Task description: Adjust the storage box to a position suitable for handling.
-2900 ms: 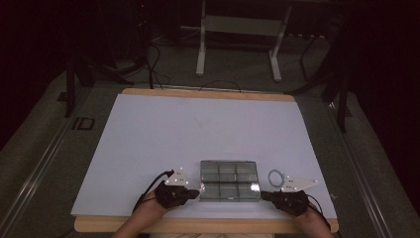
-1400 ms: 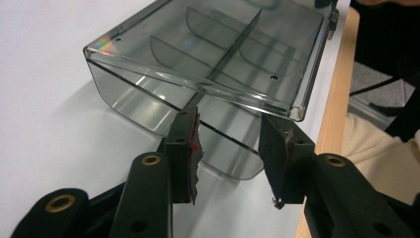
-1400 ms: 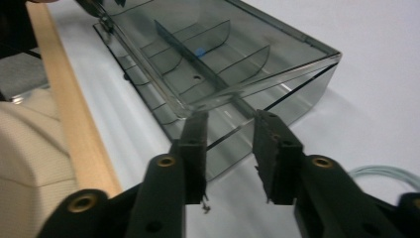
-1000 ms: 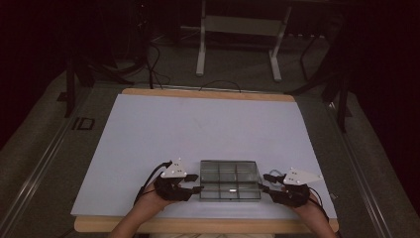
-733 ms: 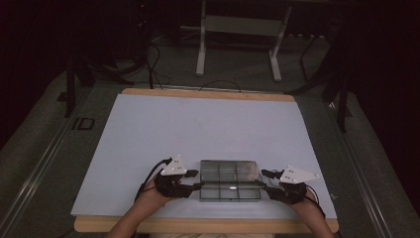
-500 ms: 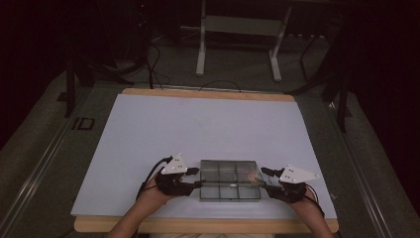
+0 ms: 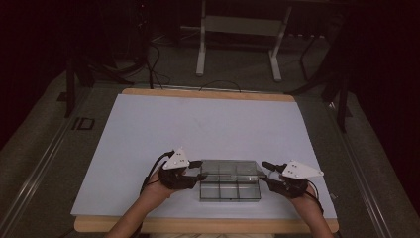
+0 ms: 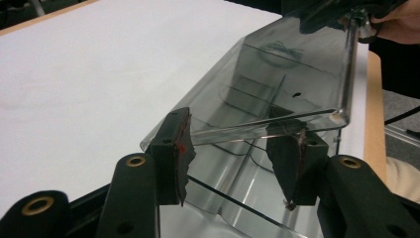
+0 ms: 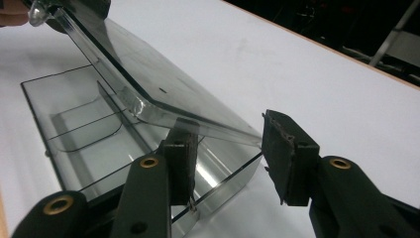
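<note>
Across the frame's middle lay the white surface [image 7: 208,129]. Lower centre sat a clear compartment box [image 7: 230,186], its lid [image 7: 233,168] tilted partway up. Left hand-held gripper [image 7: 195,169] and right hand-held gripper [image 7: 267,171] each had jaws parted, straddling a lid end without clamping it. Likely step: opening the lid; next probably needs swinging it fully back.

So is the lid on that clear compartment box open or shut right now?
Partly open. The lid is tilted up off the clear box, leaving a gap above the compartments in both gripper views; the compartments that show look empty.
</note>
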Motion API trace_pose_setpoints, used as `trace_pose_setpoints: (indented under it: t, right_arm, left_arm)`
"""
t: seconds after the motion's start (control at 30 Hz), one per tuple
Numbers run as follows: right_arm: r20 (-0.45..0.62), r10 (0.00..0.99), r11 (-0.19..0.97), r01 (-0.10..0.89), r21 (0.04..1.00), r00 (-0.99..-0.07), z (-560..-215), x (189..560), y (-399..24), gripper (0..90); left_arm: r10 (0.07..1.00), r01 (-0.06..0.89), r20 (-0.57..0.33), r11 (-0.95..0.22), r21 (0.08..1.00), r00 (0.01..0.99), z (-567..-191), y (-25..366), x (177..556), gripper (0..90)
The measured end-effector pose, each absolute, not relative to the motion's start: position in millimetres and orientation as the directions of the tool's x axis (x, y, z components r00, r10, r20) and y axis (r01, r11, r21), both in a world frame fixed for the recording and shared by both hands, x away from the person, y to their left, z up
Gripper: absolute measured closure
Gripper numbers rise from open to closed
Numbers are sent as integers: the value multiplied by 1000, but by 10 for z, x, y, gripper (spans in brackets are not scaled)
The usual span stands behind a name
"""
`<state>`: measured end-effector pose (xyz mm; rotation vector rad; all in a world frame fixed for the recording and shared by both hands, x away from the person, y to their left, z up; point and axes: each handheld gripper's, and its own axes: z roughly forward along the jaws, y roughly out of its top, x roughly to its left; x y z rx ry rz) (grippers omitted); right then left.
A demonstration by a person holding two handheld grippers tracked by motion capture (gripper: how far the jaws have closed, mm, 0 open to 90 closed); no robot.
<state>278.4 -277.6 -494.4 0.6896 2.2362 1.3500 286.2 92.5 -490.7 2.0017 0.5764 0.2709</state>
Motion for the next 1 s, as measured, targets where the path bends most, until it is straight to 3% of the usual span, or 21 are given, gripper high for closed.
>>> trace_pose_setpoints:
  t: [0.4,0.7,0.8,1.0]
  right_arm:
    - [-108,629,409,209,888,-770,-4890,2888,-2697,574]
    - [-87,641,398,233,887,-762,-4822,2973,-2627,632]
    - [-39,668,376,292,880,-743,-4806,3005,-2623,665]
    - [-33,681,340,276,899,-732,-4773,3013,-2669,725]
  left_arm:
    - [538,284,-46,-368,885,841,-4877,902,2971,595]
    - [547,274,-39,-354,894,836,-4819,860,3025,662]
    - [557,269,-26,-358,894,830,-4804,836,3049,676]
    - [582,281,-29,-348,894,813,-4773,820,3105,694]
